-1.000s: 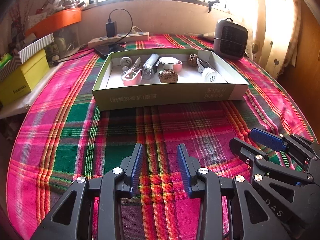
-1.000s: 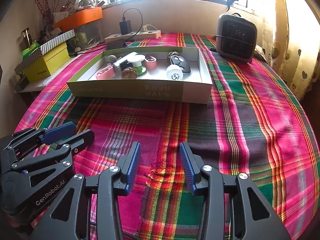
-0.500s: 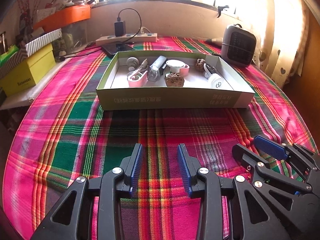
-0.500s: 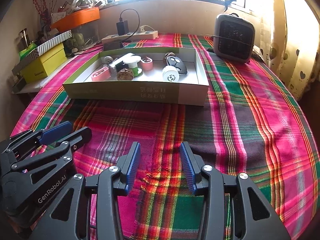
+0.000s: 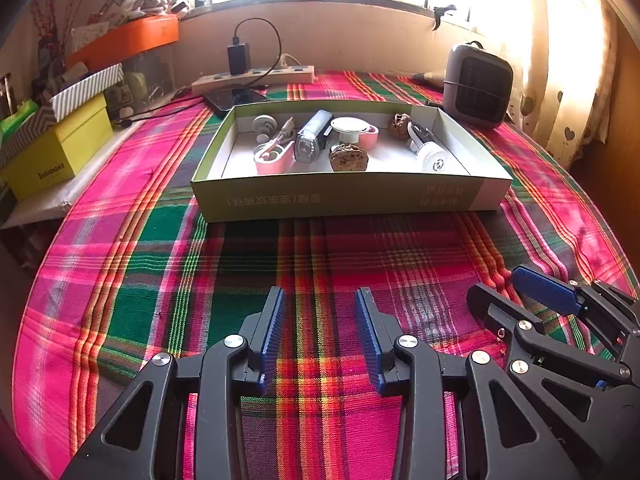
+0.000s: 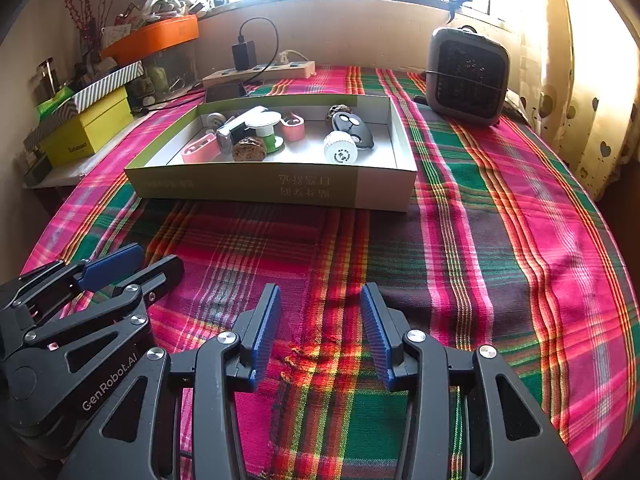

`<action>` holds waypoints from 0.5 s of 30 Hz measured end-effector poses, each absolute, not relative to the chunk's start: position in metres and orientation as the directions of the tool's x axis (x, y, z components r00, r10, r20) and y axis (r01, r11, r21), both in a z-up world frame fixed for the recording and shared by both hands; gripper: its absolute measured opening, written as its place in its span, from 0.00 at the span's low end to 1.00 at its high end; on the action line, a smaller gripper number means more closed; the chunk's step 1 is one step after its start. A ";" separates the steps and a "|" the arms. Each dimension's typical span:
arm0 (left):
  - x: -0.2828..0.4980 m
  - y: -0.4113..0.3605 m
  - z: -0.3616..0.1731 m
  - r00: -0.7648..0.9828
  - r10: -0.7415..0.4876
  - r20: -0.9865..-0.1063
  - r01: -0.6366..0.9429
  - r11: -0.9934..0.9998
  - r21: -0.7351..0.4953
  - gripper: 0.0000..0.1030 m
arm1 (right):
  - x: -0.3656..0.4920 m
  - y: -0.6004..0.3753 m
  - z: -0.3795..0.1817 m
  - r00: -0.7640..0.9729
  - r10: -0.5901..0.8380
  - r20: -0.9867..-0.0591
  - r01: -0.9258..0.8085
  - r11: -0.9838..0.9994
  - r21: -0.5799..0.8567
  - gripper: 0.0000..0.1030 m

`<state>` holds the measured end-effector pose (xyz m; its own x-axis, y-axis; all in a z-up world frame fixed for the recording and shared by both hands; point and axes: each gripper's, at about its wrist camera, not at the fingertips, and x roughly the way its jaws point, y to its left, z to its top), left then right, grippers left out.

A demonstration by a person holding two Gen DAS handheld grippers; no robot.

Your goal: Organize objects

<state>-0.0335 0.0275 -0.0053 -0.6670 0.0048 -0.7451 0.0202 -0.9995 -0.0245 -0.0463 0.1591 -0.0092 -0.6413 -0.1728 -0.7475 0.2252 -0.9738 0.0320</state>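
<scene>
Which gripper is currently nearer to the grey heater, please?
Right. The right gripper sits on the same side of the table as the grey heater; the left gripper sits beside it, further to the left.

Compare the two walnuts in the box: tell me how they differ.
The near walnut lies toward the front wall of the box, beside the silver flashlight; the far walnut sits against the back wall. The near walnut shows whole in both views; the far walnut is half hidden behind the black key fob in the right wrist view. Both are brown, wrinkled and ungripped.
</scene>
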 end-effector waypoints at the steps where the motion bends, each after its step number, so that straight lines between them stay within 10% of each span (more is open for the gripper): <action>1: -0.033 0.028 -0.005 -0.667 0.005 -0.745 0.019 -1.000 -0.023 0.33 | -0.046 0.159 -0.009 -0.641 -0.173 -0.748 0.226 -0.974 0.031 0.42; 15: -0.034 0.028 -0.005 -0.667 0.004 -0.745 0.018 -1.000 -0.022 0.33 | -0.046 0.157 -0.009 -0.638 -0.181 -0.748 0.234 -0.972 0.036 0.46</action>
<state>-0.0335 0.0277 -0.0054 -0.6667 0.0040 -0.7453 0.0185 -0.9996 -0.0219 -0.0460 0.1573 -0.0093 -0.6385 -0.1814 -0.7480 0.2335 -0.9717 0.0363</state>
